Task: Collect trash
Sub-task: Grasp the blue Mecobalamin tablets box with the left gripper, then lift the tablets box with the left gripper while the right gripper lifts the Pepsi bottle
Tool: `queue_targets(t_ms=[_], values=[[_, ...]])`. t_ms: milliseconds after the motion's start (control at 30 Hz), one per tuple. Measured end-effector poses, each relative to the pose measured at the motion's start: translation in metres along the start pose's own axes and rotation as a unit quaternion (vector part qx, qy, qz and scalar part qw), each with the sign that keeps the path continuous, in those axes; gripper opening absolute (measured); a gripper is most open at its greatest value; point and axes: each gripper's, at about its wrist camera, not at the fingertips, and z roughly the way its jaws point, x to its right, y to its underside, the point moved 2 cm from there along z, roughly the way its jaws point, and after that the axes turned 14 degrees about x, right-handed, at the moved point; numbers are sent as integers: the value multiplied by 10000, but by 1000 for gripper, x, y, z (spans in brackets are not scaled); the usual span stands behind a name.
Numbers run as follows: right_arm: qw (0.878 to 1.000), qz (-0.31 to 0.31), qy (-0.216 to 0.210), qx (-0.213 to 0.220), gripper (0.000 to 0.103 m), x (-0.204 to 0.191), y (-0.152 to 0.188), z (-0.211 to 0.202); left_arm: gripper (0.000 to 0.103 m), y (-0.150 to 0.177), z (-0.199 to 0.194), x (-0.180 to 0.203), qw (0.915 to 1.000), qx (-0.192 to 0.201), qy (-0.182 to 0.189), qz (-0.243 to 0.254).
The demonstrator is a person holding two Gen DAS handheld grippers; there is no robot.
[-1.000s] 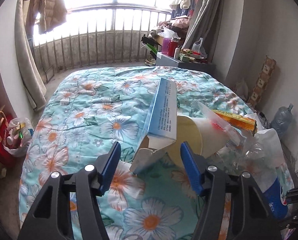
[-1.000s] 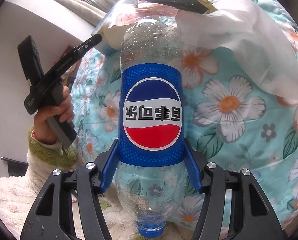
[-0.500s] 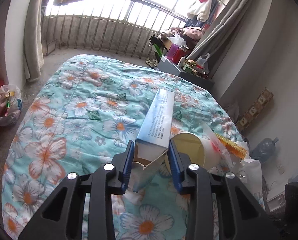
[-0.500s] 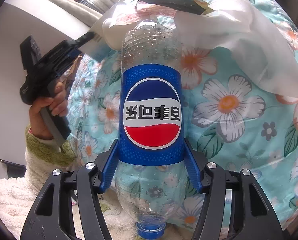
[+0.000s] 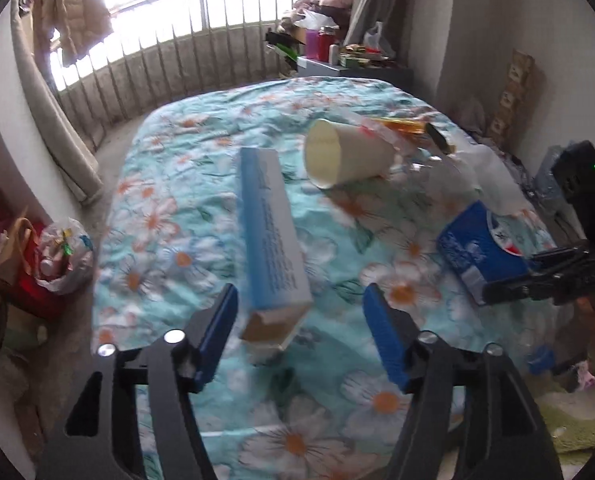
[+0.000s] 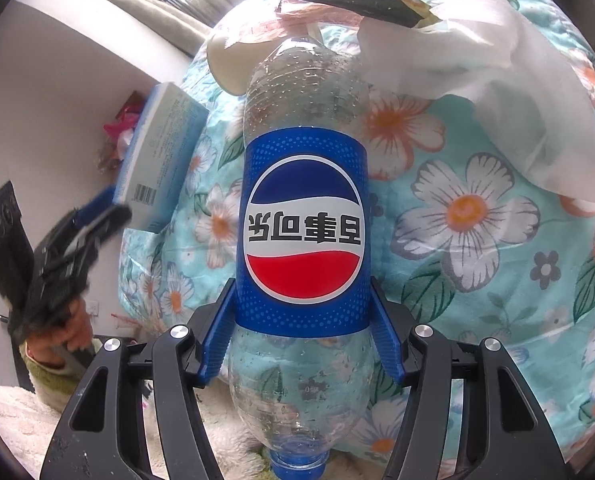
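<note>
On the flowered bed [image 5: 169, 264], little is collected yet: the paper cup [image 5: 347, 158], tissue [image 6: 497, 60] and a blue carton [image 5: 271, 236] still lie loose. My right gripper [image 6: 301, 332] is clamped on an empty Pepsi bottle [image 6: 301, 220]. My left gripper [image 5: 301, 332] has just been opening; its fingers flank the carton's end without pressing it.
</note>
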Motion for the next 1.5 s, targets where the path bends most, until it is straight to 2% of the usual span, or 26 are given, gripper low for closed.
queue_targets(t_ms=[67, 200, 300, 467, 533, 633, 767, 800, 867, 900, 1033, 1167, 1300, 1367, 1500], values=[[10000, -38, 36, 6, 58, -2, 1, 0, 73, 0, 0, 5, 9996, 53, 243, -145], [9999, -88, 70, 4, 58, -4, 5, -3, 83, -16, 0, -14, 9978, 287, 126, -578], [10000, -22, 63, 20, 58, -2, 9, -5, 88, -28, 7, -31, 9935, 401, 254, -1031], [9999, 91, 39, 43, 58, 3, 15, -8, 93, -28, 45, -32, 9879, -1, 620, -1422], [9999, 92, 47, 51, 58, 3, 18, -10, 93, -24, 64, -31, 9856, -280, 545, -1575], [9999, 107, 38, 67, 58, 5, 20, -12, 93, -19, 84, -29, 9880, -556, 175, -1431], [9999, 122, 20, 78, 58, 5, 20, -11, 93, -16, 92, -26, 9916, -567, -86, -1159], [9999, 108, 18, 75, 58, 5, 20, -11, 90, -16, 91, -29, 9918, -553, -130, -1145], [9999, 80, 14, 58, 58, 5, 20, -11, 74, -14, 88, -32, 9907, -546, -40, -1243], [10000, 67, 1, 50, 58, 6, 19, -13, 70, -13, 85, -33, 9892, -558, 28, -1352], [10000, 41, -7, -24, 57, 6, 20, -14, 70, -4, 65, -34, 9868, -613, -81, -1500], [9999, 52, -18, -132, 58, 7, 24, -17, 70, 12, 49, -26, 9831, -764, 52, -1665], [9998, 91, -40, -155, 59, 8, 23, -16, 72, 18, 43, -18, 9867, -744, -88, -1443], [9999, 21, 31, -129, 60, 5, 22, -16, 80, 17, 47, -15, 9883, -730, -249, -1316], [9997, -145, 175, -38, 67, -5, 21, -13, 81, 18, 57, -12, 9895, -793, -231, -1188]])
